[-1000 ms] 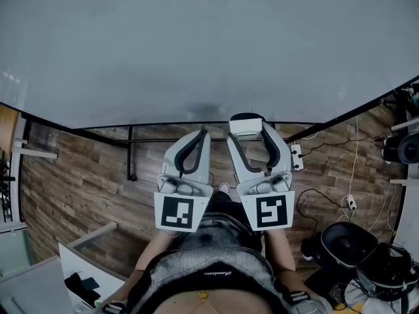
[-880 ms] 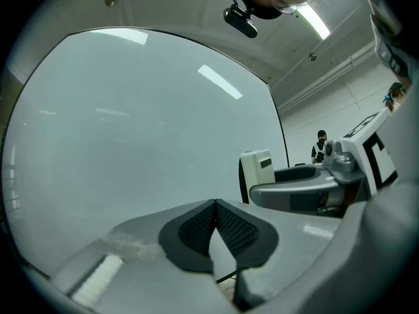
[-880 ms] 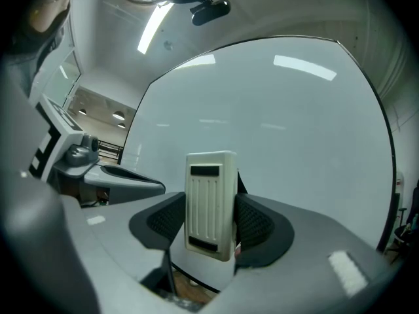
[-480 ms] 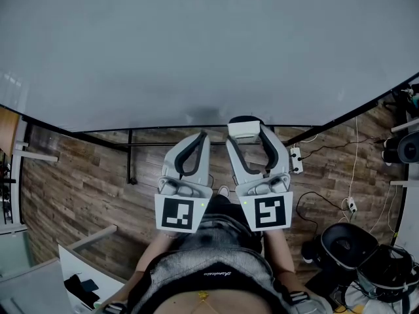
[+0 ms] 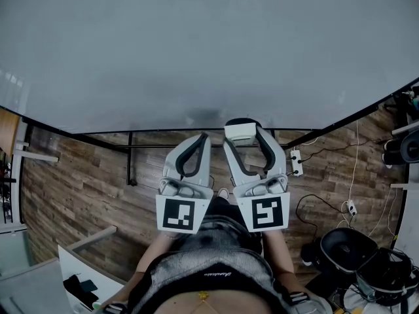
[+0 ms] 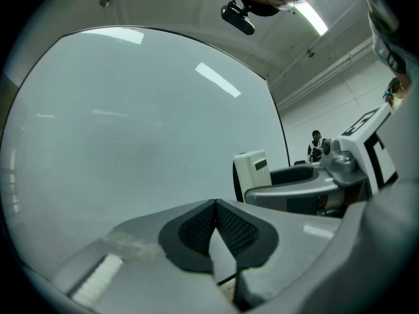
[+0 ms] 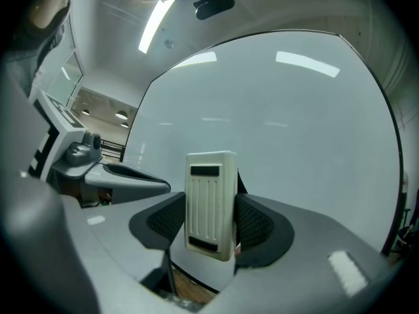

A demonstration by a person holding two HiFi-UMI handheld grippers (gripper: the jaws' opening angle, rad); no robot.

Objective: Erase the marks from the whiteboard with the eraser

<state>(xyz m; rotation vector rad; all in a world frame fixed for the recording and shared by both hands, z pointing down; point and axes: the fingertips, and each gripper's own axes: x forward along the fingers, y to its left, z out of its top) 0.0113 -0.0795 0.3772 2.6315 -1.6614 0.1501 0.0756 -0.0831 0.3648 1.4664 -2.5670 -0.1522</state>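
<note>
The whiteboard (image 5: 209, 51) fills the upper head view and looks blank, with no marks that I can make out. My right gripper (image 5: 243, 133) is shut on the white eraser (image 5: 239, 131), just below the board's lower edge. In the right gripper view the ribbed eraser (image 7: 211, 203) stands upright between the jaws, in front of the board (image 7: 294, 129). My left gripper (image 5: 201, 137) hangs beside it, shut and empty; its pads meet in the left gripper view (image 6: 215, 231), where the eraser (image 6: 253, 175) shows to the right.
A black frame bar (image 5: 150, 132) runs under the board over a wood floor (image 5: 72, 195). Cables and a power strip (image 5: 298, 161) lie at the right, with black round gear (image 5: 344, 247) at the lower right. A white table corner (image 5: 78, 273) sits at the lower left.
The right gripper with the eraser has crept slightly up and left toward the board's lower edge. The left gripper has barely moved.
</note>
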